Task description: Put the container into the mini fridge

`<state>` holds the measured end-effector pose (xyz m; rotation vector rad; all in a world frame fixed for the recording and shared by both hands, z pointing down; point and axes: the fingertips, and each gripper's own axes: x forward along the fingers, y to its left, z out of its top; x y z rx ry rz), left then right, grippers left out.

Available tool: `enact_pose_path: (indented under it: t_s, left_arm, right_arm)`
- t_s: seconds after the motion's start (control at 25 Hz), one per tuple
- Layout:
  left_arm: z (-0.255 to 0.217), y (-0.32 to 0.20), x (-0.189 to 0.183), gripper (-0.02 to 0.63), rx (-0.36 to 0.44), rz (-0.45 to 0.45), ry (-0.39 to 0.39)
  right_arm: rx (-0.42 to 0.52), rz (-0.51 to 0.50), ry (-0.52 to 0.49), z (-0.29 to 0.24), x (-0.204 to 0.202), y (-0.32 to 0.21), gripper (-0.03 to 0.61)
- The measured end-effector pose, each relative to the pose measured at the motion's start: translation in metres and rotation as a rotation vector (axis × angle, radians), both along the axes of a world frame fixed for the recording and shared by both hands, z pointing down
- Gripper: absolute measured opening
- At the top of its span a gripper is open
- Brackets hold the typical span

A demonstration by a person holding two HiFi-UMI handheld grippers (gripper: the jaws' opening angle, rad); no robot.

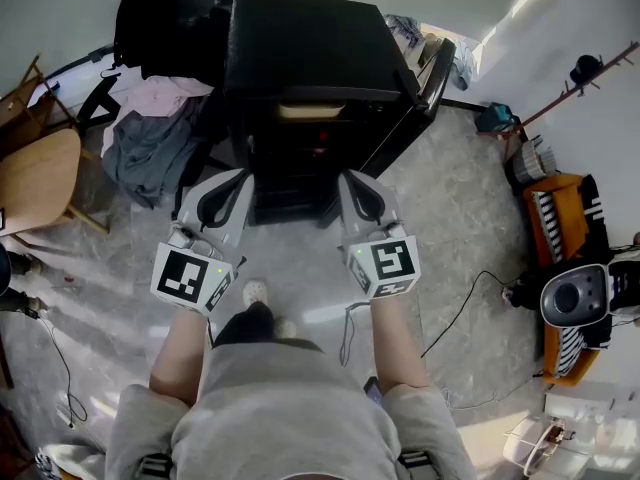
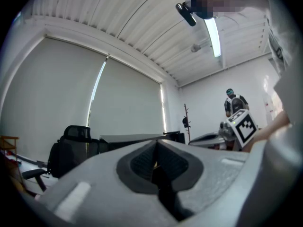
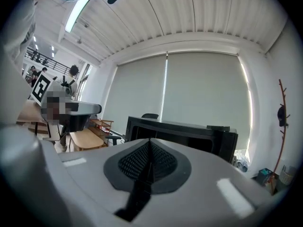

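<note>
1 blk mini fridge [image 1: 300, 48], door [image 1: 428, 83] open, on grey marbled floor [image 1: 470, 218]

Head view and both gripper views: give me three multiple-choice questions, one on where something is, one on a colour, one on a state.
1. Where does the mini fridge stand?
A. On the floor, ahead of the left gripper and the right gripper
B. Behind the person
C. On a wall shelf

2. What colour is the mini fridge?
A. White
B. Black
C. Red

3. How do the jaws of the two grippers stand?
A. Wide apart
B. Shut on a container
C. Together, with nothing between them

Answers:
1. A: the head view shows it just beyond both grippers.
2. B: its top and sides are black.
3. C: each gripper view shows the pads meeting with nothing held.
</note>
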<state>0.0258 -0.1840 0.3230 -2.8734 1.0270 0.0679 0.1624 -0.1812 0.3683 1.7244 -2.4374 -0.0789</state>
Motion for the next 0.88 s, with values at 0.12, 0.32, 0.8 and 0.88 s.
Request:
enact_pose_path:
  t_s: [0.12,0.32,0.8,0.88]
  left_arm:
    - [-0.002,0.011,0.002,0.002,0.005,0.003,0.001]
    - [-0.004,0.03,0.005,0.0,0.012,0.003,-0.003]
    - [-0.009,0.068,0.014,0.0,0.015,0.001,0.004]
    - [-0.01,0.073,0.017,0.002,0.018,0.002,0.005]
  right_arm:
    - [0.013,0.009,-0.002,-0.004,0.001,0.014,-0.002]
    - [0.036,0.014,-0.009,-0.01,0.003,0.037,-0.002]
    - [0.067,0.012,-0.078,-0.02,0.006,0.086,-0.002]
    - [0.072,0.008,-0.09,-0.021,0.007,0.092,-0.002]
